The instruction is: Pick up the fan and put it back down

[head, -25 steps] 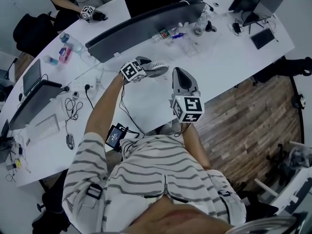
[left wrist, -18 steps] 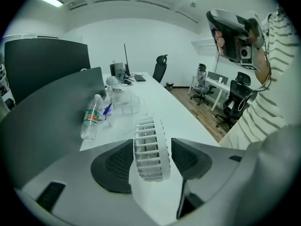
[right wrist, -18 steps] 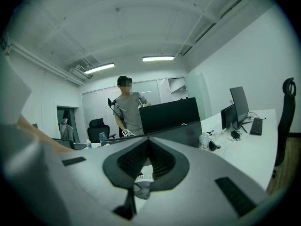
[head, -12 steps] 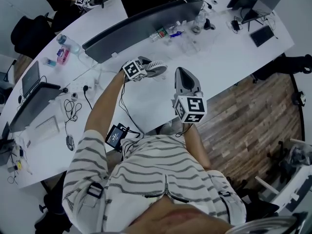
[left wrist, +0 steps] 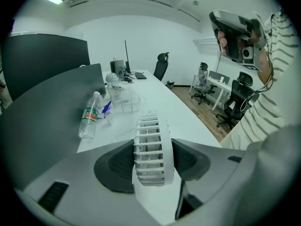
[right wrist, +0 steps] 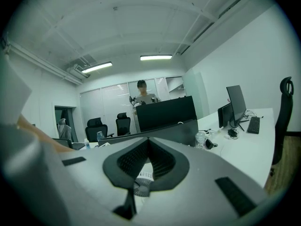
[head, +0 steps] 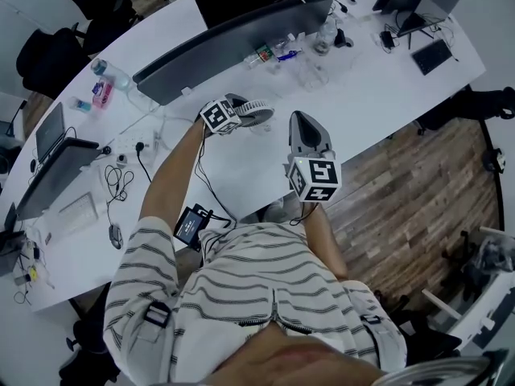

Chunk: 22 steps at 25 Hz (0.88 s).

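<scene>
A small white fan (head: 259,109) with a ribbed grille is by the table's (head: 241,163) middle, just in front of the curved monitor. My left gripper (head: 248,108) reaches down onto it. In the left gripper view the fan (left wrist: 150,149) stands edge-on between the jaws of my left gripper (left wrist: 153,160), which are closing, with both dark pads against its sides. My right gripper (head: 298,120) hovers to the fan's right, apart from it, jaws together and nothing in them. In the right gripper view the fan (right wrist: 141,185) shows below the pads of my right gripper (right wrist: 148,143).
A long curved monitor (head: 233,43) runs behind the fan. Near it lie a water bottle (head: 272,54) and a clear plastic container (head: 314,75). A laptop (head: 48,167) and cables (head: 121,179) are at the left, tablets (head: 422,6) far right. Wooden floor (head: 402,199) lies past the table's edge.
Both grippers and the fan keep nearly the same places. Another person's marker cube at the far top left has gone out of the head view.
</scene>
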Each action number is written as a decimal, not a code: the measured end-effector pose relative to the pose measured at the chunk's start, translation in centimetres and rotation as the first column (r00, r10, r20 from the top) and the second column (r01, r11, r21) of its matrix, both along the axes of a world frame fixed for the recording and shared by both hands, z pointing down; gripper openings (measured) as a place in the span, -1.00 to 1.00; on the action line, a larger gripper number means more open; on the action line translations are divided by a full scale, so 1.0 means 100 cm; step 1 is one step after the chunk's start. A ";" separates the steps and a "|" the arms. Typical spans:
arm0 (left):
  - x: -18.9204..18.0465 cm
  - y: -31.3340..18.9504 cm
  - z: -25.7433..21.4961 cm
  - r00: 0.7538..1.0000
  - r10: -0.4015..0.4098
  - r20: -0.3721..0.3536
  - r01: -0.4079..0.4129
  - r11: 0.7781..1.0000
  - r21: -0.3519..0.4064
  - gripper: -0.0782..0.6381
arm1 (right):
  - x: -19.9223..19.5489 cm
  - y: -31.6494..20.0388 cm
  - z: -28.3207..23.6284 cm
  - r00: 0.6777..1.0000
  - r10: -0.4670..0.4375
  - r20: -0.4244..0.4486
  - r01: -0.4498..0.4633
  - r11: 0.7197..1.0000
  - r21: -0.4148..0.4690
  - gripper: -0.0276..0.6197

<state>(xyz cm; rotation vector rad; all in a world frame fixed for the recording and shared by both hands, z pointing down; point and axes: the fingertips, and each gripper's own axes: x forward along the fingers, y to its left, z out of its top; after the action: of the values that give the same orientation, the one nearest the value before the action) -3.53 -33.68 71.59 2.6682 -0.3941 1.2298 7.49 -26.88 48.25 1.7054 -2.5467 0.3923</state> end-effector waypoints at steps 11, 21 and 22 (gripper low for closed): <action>-0.003 0.000 -0.046 0.997 -0.073 -0.008 0.073 0.996 0.058 -0.14 | -0.011 0.003 -0.002 1.000 -0.026 0.010 0.026 1.000 0.004 -0.88; -0.006 0.024 -0.087 0.987 -0.157 -0.025 0.158 0.983 0.091 -0.14 | -0.023 0.009 -0.007 0.999 -0.037 0.007 0.037 0.999 0.005 -0.88; -0.005 0.026 -0.092 0.987 -0.159 -0.032 0.161 0.982 0.095 -0.14 | -0.024 0.010 -0.007 0.999 -0.037 0.006 0.037 0.999 0.005 -0.88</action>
<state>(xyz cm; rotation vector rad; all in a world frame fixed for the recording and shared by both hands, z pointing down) -4.03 -31.05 62.39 2.6671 -0.6672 1.1573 5.05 -25.92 47.52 1.6580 -2.5821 0.3903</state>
